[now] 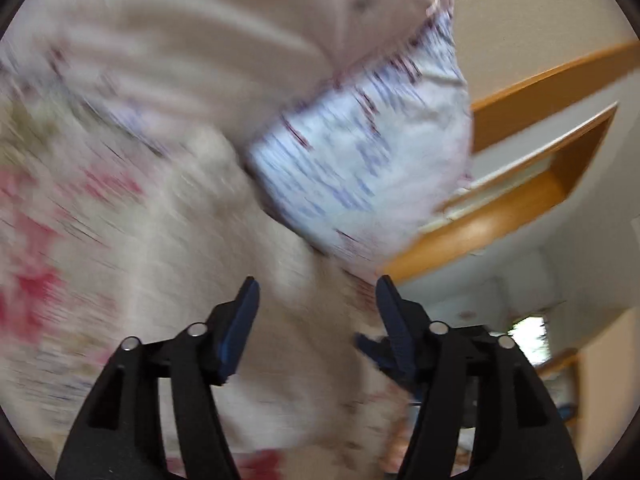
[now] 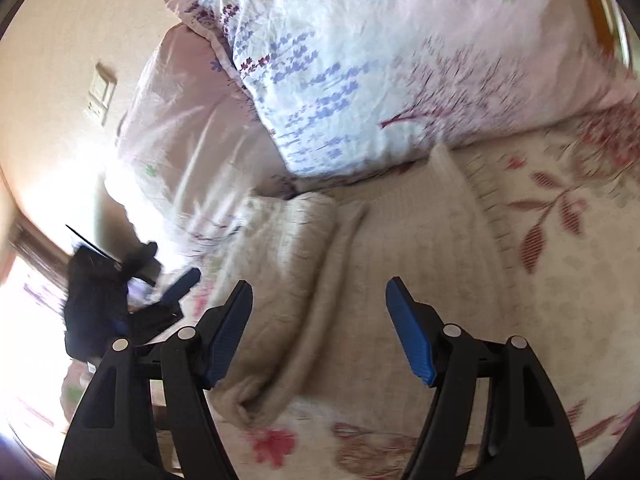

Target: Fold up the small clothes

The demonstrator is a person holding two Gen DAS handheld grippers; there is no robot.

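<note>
The beige garment (image 2: 320, 280) lies between the right gripper's (image 2: 320, 292) released fingers, long axis toward 12 o'clock; the left gripper (image 1: 316, 292), also released, is farther.

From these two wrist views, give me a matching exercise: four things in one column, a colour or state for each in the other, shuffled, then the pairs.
Things:
1. beige knit garment
2. pillow
3. right claw
4. bed cover

Descriptions:
A. white with purple flower print
B. cream with red flowers and leaves
C. open, nothing between its pads
D. plain, partly folded, lying on the bed

Pairs: 1-D, 2-A, 3-C, 4-B
</note>
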